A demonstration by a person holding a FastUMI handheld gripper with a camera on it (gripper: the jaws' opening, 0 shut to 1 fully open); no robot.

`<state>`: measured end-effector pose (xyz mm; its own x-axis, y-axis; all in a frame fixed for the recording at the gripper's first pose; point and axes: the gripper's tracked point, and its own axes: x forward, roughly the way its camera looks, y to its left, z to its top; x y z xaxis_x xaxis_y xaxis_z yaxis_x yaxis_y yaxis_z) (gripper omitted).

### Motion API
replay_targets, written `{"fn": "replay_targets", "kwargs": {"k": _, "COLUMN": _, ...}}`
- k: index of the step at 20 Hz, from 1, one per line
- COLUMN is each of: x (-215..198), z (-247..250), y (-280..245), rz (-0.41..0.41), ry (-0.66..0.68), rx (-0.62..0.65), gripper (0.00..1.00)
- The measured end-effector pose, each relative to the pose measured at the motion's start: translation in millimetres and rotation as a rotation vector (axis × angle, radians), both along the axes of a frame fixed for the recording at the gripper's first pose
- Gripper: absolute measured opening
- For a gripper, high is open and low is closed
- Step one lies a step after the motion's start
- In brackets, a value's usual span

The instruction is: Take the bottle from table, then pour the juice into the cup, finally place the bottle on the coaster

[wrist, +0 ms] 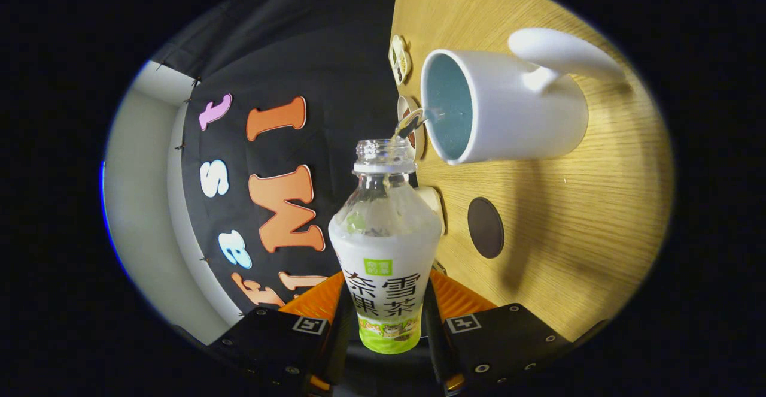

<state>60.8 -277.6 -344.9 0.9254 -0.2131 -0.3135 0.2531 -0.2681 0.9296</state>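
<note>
Lighting is bright and even. The cup casts a soft shadow across the table. Fisheye distortion bends the edges; focus is sharp.

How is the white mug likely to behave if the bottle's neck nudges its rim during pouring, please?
The mug looks thick-walled, so probably heavy and stable; it may slide slightly on the smooth table. The gripper grips the bottle.

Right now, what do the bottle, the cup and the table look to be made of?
Bottle, shut between the hand-held gripper fingers: clear, glossy plastic by the see-through neck, with a printed sleeve.
Cup: probably glazed ceramic, smooth white outside, pale blue inside.
Table: wood or wood-look laminate, matte, with fine grain lines.
</note>
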Motion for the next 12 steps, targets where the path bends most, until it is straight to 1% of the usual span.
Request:
{"fn": "replay_targets", "kwargs": {"k": 7, "x": 1, "z": 6, "y": -1, "rz": -0.007, "ry": -0.024, "rx": 0.041, "gripper": 0.58}}
{"fn": "replay_targets", "kwargs": {"k": 12, "x": 5, "z": 13, "y": -5, "rz": -0.034, "ry": -0.054, "rx": 0.083, "gripper": 0.58}}
